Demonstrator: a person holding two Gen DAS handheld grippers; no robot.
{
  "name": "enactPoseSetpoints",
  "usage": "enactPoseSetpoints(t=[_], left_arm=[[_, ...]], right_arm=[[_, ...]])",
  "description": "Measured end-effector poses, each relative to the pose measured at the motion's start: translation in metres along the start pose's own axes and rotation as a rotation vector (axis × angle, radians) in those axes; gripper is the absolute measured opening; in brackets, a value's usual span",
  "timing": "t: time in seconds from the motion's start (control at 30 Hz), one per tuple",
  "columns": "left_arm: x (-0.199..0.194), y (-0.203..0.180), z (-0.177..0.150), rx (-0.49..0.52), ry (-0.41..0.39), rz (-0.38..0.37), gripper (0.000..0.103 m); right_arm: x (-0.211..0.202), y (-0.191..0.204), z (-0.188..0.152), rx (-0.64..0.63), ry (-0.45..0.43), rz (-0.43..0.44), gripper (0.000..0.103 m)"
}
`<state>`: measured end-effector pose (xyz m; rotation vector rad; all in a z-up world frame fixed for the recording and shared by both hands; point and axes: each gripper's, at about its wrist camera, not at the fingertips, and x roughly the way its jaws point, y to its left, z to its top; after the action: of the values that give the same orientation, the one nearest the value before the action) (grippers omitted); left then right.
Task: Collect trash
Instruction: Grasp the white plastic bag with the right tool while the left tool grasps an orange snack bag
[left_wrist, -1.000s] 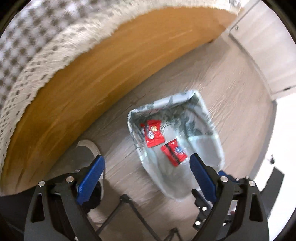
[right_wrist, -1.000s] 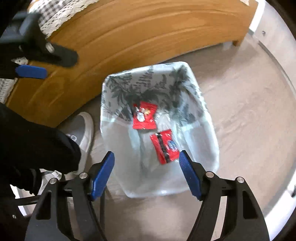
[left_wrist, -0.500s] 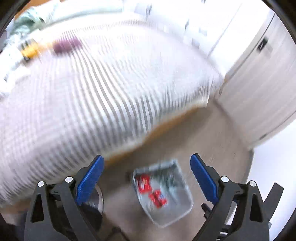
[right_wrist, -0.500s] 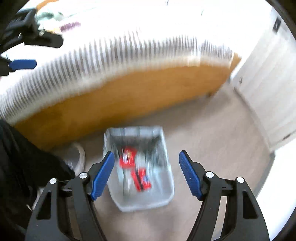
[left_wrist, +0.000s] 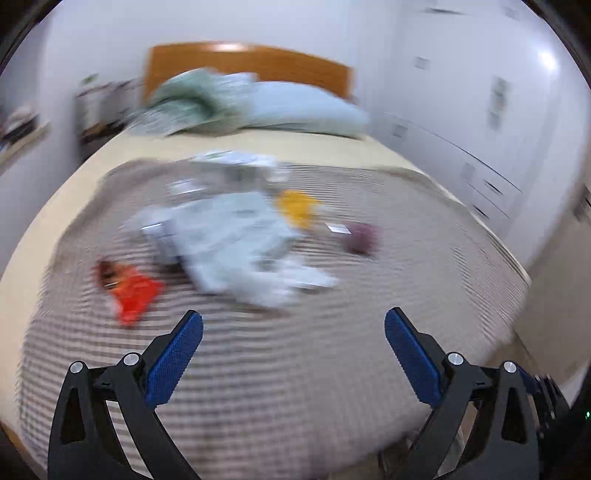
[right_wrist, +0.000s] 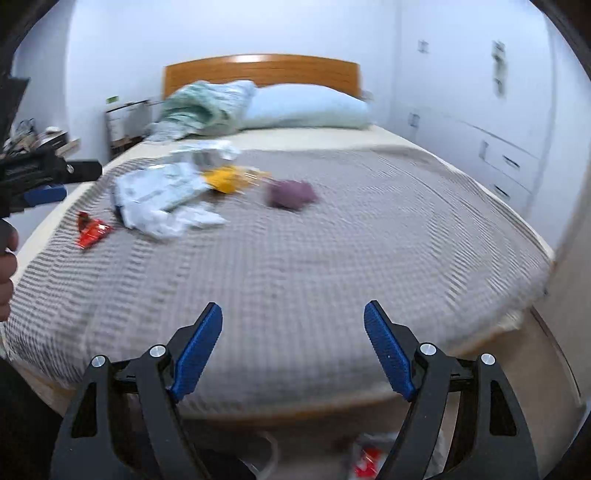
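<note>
Red-orange wrapper (right_wrist: 91, 230) flat on the grey blanket (right_wrist: 332, 258), close to the bed's left edge, about halfway up it, nearest piece of trash to the left gripper (left_wrist: 293, 354). Just inboard of it, toward the headboard (right_wrist: 258, 70): crumpled white-and-pale-green plastic packaging (right_wrist: 159, 199), then a yellow wrapper (right_wrist: 225, 179) touching or just beside that pile, then a purple lump (right_wrist: 291, 194) nearer the bed's middle, apart from the rest. Views motion-blurred, so exact outlines and overlaps unclear. Bin liner with a red wrapper inside (right_wrist: 365, 461) on the floor below the foot edge, barely visible at the bottom of the right wrist view. Left gripper jaws spread wide, just been opening, nothing between the pads. Right gripper (right_wrist: 293, 350) same: jaws apart, just been opening, empty, over the foot edge. Likely step: reaching for the next piece. Suggest the red-orange wrapper with the left, since closest and isolated. Approach low and shallow, straddle the wrapper across its short side, press lightly into the blanket before closing so the thin film buckles up between the pads instead of sliding. Avoid pinching blanket weave along with it. Right free for the purple lump or the yellow wrapper; big plastic pile better taken by a raised fold. Keep the two grippers from crossing near the left edge.
</note>
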<state>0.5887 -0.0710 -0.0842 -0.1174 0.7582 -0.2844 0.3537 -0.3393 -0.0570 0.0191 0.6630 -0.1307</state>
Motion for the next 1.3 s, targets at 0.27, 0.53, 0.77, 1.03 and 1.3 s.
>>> enactPoseSetpoints(t=[0.27, 0.53, 0.77, 1.03, 1.3], left_arm=[[0.033, 0.143, 0.027, -0.152, -0.03, 0.347, 0.096], [0.065, 0.254, 0.031, -0.396, 0.067, 0.443, 0.094], [0.074, 0.253, 0.038, -0.381, 0.081, 0.378, 0.094], [0.112, 0.242, 0.036, -0.32, 0.145, 0.316, 0.094], [0.141, 0.24, 0.036, -0.379, 0.148, 0.271, 0.092]], right_arm=[[0.064, 0.116, 0.058, -0.026, -0.051, 0.064, 0.076], [0.145, 0.186, 0.077, 0.032, 0.009, 0.111, 0.076], [0.2, 0.203, 0.095, 0.01, 0.092, 0.205, 0.044], [0.149, 0.115, 0.129, 0.264, -0.1, 0.261, 0.023], [0.171, 0.068, 0.114, 0.376, -0.011, 0.239, 0.023]])
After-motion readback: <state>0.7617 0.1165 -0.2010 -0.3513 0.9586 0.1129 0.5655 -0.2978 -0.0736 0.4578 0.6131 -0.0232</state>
